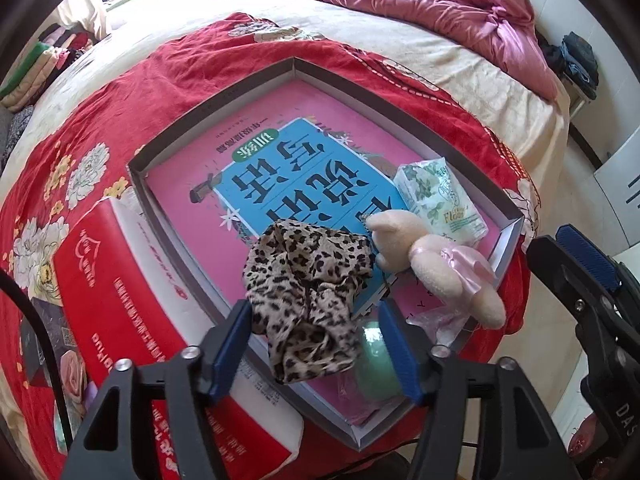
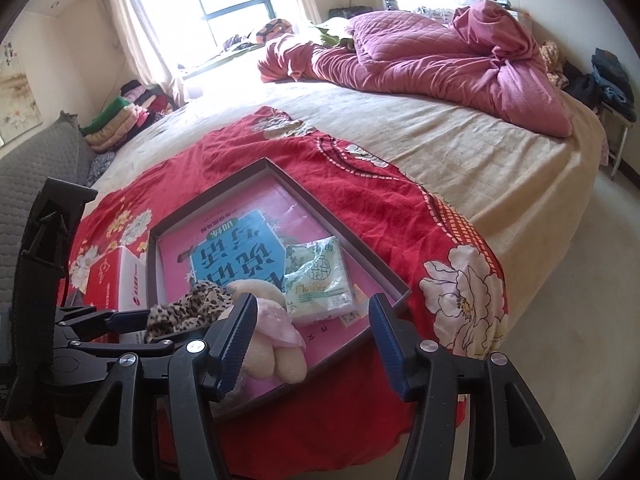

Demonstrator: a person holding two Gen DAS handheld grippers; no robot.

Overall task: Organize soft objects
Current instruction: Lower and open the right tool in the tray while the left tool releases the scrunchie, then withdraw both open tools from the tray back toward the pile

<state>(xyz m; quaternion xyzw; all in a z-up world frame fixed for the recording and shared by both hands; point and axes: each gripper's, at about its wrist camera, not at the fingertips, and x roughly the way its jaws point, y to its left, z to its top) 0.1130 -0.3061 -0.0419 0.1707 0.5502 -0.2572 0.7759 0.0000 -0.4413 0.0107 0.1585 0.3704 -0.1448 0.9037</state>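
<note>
A shallow grey tray (image 1: 216, 114) (image 2: 340, 230) lies on a red flowered cloth (image 1: 92, 120) on the bed. In it are a pink and blue book (image 1: 304, 184), a crumpled leopard-print cloth (image 1: 308, 284) (image 2: 188, 308), a cream plush bear in a pink dress (image 1: 436, 264) (image 2: 272, 328) and a green-flowered tissue pack (image 1: 440, 196) (image 2: 320, 280). My left gripper (image 1: 316, 344) points down over the tray's near corner, open, with the leopard cloth lying loose between its fingers. My right gripper (image 2: 312, 336) hovers open over the tray's near edge, its left finger beside the bear, nothing between the pads.
A red and white carton (image 1: 132, 280) (image 2: 116, 280) sits against the tray's left side. A pale green round thing in clear plastic (image 1: 376, 364) lies by my left gripper's right finger. A rumpled pink quilt (image 2: 420, 60) fills the bed's far end. Folded clothes (image 2: 116, 120) are stacked at the left.
</note>
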